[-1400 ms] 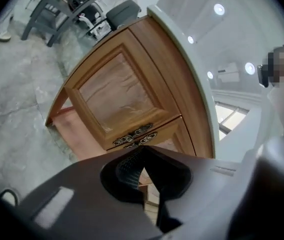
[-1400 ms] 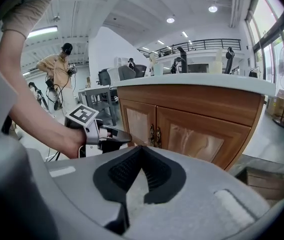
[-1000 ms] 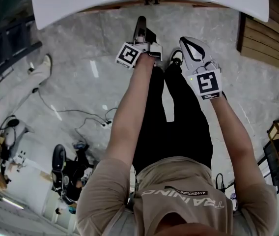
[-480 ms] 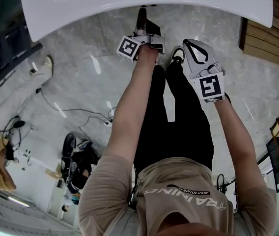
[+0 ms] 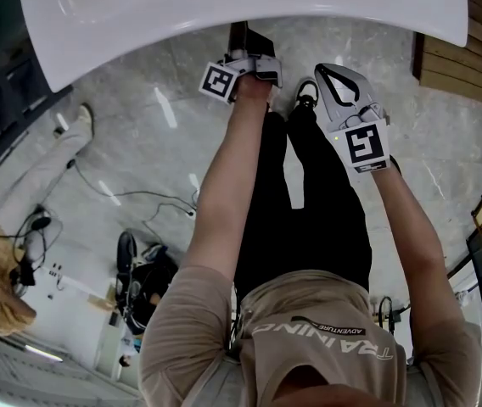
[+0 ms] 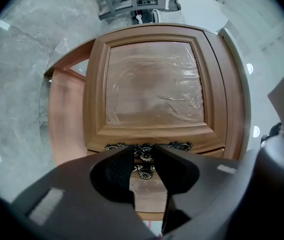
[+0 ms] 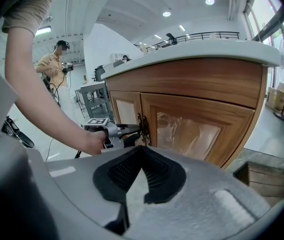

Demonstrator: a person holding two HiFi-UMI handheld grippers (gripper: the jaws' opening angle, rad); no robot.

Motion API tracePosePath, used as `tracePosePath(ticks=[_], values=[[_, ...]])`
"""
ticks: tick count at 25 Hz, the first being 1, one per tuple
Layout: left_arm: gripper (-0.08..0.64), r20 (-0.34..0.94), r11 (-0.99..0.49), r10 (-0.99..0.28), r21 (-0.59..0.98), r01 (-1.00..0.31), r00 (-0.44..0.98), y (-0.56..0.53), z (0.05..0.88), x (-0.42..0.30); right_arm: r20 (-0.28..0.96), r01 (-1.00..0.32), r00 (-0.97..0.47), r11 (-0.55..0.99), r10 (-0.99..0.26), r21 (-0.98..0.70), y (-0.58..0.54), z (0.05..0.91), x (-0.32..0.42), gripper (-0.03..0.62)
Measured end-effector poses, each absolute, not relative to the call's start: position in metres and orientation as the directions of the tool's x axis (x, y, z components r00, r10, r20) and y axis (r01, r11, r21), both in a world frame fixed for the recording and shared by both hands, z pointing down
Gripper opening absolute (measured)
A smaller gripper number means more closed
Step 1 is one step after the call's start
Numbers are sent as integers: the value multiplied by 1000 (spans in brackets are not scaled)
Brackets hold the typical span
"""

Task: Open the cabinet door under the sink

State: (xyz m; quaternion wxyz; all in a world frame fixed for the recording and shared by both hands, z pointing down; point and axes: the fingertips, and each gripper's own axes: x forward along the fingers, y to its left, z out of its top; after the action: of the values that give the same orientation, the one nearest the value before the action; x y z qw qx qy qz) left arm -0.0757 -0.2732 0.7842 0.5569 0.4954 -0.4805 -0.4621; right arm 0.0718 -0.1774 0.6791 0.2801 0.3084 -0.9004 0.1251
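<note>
- The step in hand is taking hold of the handle. The left claw (image 6: 143,154) points level at the seam where the two doors meet. Its jaws have just been opening and stand spread, with an ornate knob (image 6: 145,152) between the tips. The pads do not press on it.
- The cabinet door (image 6: 154,84) hangs just under the front edge of the worktop (image 7: 207,48). It looks flush with the second door (image 7: 197,126) beside it, so I judge it not yet opened.
- The right claw (image 7: 141,151) is pressed together on nothing, angled downward and held back from the cabinet.
- The next move likely calls for closing the left claw squarely on one knob, not both. After that comes a pull outward along the door's swing, with the grip kept firm so the small metal knob does not slip out.
- The left gripper view alone shows the knobs sitting between the jaws, and the wrinkled film (image 6: 154,91) on the panel.
- The right gripper view alone shows both doors side-on, with the left claw's tips at the handles.
- The head view hides the doors beneath the worktop's overhang. It gives only the arms, both claws and the marble floor (image 5: 122,142).
</note>
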Motion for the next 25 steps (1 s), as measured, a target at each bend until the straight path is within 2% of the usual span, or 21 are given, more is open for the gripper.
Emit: tracePosePath(ticks=[3, 5, 10, 25], values=[[138, 49, 57, -992, 996, 61, 118, -275, 784, -76, 581, -638, -653, 767, -487, -74, -177, 682, 71, 2], [104, 31, 39, -994, 997, 70, 101, -275, 782, -77, 580, -645, -653, 759, -487, -88, -176, 685, 70, 2], [103, 3, 7, -999, 995, 97, 45, -273, 785, -79, 592, -628, -655, 774, -471, -79, -171, 687, 70, 2], [100, -10, -1, -993, 997, 82, 115, -267, 784, -78, 591, -631, -659, 770, -465, -99, -155, 690, 79, 2]])
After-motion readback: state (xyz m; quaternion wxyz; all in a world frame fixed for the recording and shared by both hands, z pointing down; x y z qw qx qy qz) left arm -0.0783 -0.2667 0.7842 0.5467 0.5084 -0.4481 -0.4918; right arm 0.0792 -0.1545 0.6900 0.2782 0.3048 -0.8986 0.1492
